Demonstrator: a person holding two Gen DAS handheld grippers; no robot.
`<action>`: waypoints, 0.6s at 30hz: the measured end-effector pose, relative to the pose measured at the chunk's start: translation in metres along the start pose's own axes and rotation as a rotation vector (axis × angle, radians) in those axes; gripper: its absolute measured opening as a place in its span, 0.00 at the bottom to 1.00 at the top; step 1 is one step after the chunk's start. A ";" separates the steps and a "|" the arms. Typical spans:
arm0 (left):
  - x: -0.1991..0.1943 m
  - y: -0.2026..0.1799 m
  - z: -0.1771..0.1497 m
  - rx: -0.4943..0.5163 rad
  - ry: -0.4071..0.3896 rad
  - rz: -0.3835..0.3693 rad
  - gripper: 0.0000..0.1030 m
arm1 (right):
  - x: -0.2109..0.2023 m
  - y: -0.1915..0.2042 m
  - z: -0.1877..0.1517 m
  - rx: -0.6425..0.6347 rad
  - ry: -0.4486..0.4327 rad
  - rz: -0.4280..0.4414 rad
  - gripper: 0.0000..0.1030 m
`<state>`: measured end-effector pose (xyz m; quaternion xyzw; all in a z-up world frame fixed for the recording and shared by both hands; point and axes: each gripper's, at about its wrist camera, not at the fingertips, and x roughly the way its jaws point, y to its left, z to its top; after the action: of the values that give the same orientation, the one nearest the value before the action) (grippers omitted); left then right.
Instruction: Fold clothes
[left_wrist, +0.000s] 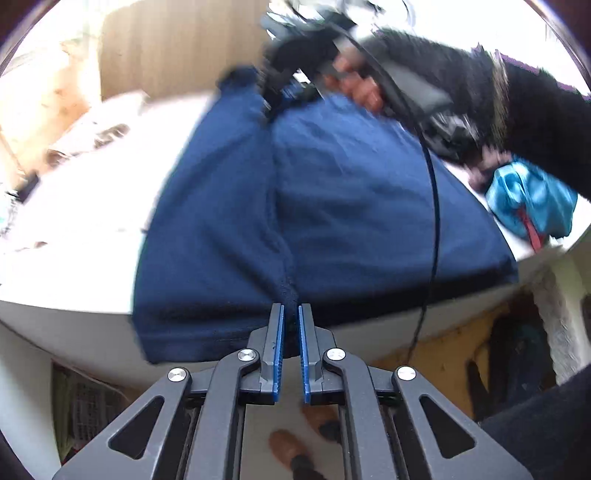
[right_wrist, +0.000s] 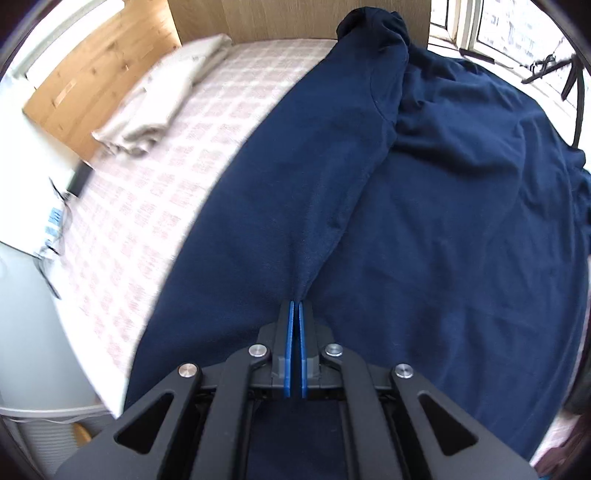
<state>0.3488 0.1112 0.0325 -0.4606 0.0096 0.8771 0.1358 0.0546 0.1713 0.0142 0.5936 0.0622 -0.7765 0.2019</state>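
Navy garment (right_wrist: 424, 221) lies spread across the checked bed (right_wrist: 177, 177). Left gripper (left_wrist: 291, 308) pinches a bunched fold at the near hem, jaws narrow. Right gripper (right_wrist: 296, 303) is clamped tight on a fold. Beige cloth (right_wrist: 162, 96) sits well apart.

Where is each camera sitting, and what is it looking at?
Left wrist camera: sits on the left tongs, looking down along them at the navy garment on the bed; the tongs pinch a fold; the person's right hand shows beyond.
Right wrist camera: sits on the right tongs, looking steeply down at the garment's sleeve and the checked sheet; only its tongs show, shut on the cloth.
Shared: the same navy garment and bed.
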 end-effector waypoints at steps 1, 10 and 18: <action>0.003 -0.001 -0.002 0.014 0.013 0.003 0.09 | 0.004 0.000 -0.002 -0.004 0.011 -0.009 0.03; -0.005 0.014 0.001 -0.042 -0.024 -0.003 0.08 | 0.011 -0.010 -0.001 0.069 0.071 0.099 0.39; 0.008 -0.020 0.000 0.118 -0.057 0.128 0.24 | 0.017 0.000 -0.012 0.060 0.060 0.066 0.22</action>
<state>0.3491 0.1320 0.0281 -0.4253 0.0866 0.8946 0.1066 0.0618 0.1710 -0.0049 0.6240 0.0254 -0.7528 0.2078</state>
